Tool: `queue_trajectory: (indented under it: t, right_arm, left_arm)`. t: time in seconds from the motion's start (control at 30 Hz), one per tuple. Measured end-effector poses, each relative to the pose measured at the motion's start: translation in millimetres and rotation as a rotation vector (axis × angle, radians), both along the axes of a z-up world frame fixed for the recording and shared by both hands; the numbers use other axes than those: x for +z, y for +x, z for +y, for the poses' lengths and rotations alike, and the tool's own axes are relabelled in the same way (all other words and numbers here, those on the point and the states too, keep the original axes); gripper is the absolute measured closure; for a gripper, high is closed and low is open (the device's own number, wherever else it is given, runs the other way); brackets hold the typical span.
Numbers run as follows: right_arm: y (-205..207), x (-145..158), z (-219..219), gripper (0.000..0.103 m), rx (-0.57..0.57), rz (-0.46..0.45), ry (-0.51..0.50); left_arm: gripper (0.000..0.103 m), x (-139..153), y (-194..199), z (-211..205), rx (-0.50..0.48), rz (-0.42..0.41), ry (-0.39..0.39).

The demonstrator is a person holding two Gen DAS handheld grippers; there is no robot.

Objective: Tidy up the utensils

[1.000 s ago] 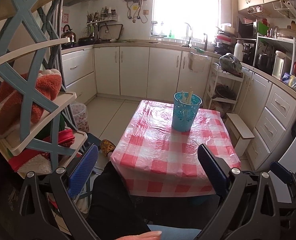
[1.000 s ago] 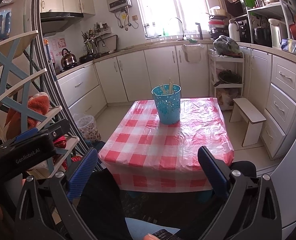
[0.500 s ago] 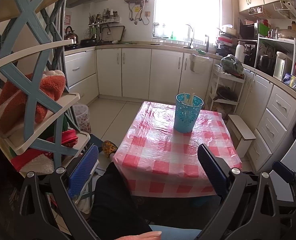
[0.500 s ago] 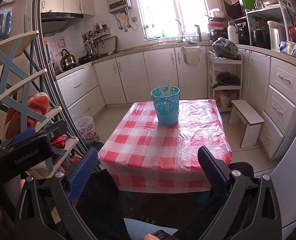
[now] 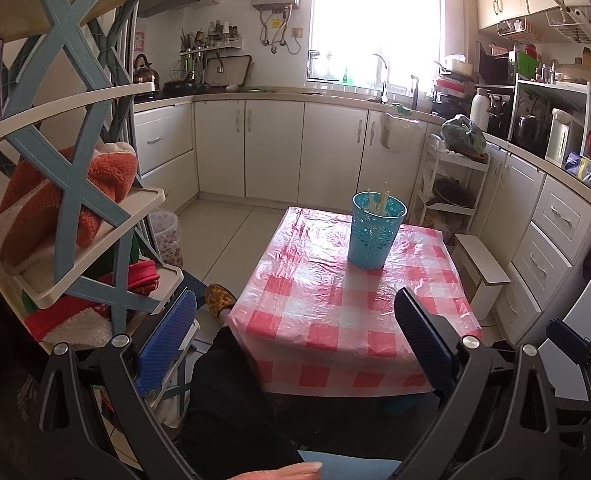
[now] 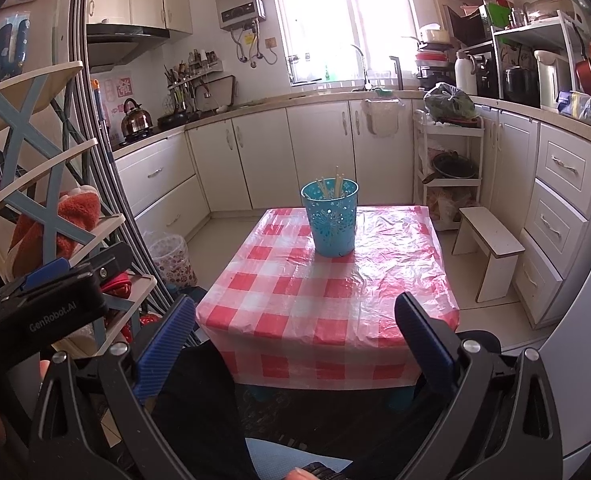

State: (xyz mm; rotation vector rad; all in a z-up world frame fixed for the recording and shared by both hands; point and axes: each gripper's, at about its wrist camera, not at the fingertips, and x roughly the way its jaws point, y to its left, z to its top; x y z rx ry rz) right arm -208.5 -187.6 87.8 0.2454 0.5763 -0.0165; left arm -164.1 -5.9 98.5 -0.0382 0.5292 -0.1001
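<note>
Your left gripper (image 5: 291, 328) is wide open and holds nothing; shelf rack (image 5: 75, 168) crowds it at 9 o'clock. Your right gripper (image 6: 291, 326) is just as wide, also with nothing in it. Holder (image 6: 329, 218) with chopsticks (image 6: 337, 184) stands at 12 on the checked table (image 6: 319, 304), well apart from both. Stool (image 6: 491, 248) sits at 2 beside the table.

Table (image 6: 327, 320) is covered by glossy, crinkled plastic sheeting in red-white check. Holder cup (image 6: 330, 218) at frame center: perforated teal plastic, semi-gloss. Pale wood-like sticks (image 6: 337, 184) are seen inside it. Gripper pads (image 6: 163, 344), lower frame: ribbed blue, matt, on black matt plastic frames. Kettle (image 6: 135, 118), upper left: polished metal. Stool (image 6: 491, 248), right: matt unfinished board.
</note>
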Motion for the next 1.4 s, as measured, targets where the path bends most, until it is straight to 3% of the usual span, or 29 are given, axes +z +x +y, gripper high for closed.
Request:
queue_trajectory:
  t: [1.4]
  right_arm:
    - [-3.1, 0.6, 7.3, 0.007, -0.01, -0.009, -0.018]
  left_arm:
    - [0.008, 0.0, -8.5, -1.5, -0.01, -0.009, -0.001]
